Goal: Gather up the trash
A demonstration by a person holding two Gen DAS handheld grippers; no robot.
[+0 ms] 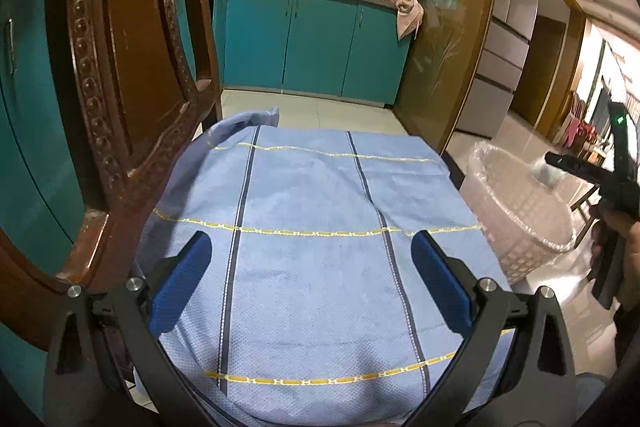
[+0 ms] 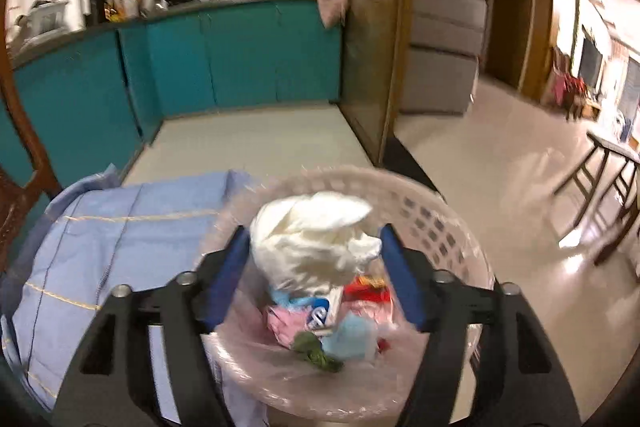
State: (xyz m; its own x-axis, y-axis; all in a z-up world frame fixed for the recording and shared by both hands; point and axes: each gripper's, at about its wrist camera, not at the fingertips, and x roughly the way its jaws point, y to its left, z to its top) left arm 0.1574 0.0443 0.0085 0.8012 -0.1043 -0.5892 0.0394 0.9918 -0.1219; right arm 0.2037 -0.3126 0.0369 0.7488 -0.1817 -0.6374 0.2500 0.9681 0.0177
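Observation:
A pale plastic trash basket [image 2: 440, 223] lined with a clear bag stands beside the table, seen from above in the right wrist view. It holds mixed trash [image 2: 320, 311]: wrappers, pink and blue scraps, something green. My right gripper [image 2: 314, 239] is open above the basket, and a crumpled white tissue [image 2: 316, 239] sits between its blue pads, touching neither clearly. My left gripper [image 1: 312, 247] is open and empty over the blue cloth [image 1: 312, 187]. The basket [image 1: 520, 211] also shows at the right in the left wrist view, with the right gripper's body [image 1: 612, 195] above it.
A carved wooden chair back [image 1: 120, 67] rises close on the left. Teal kitchen cabinets [image 1: 312, 43] line the far wall. A wooden glass-panelled partition [image 1: 444, 27] stands behind the table. Stools [image 2: 600, 187] stand on the shiny floor at the right.

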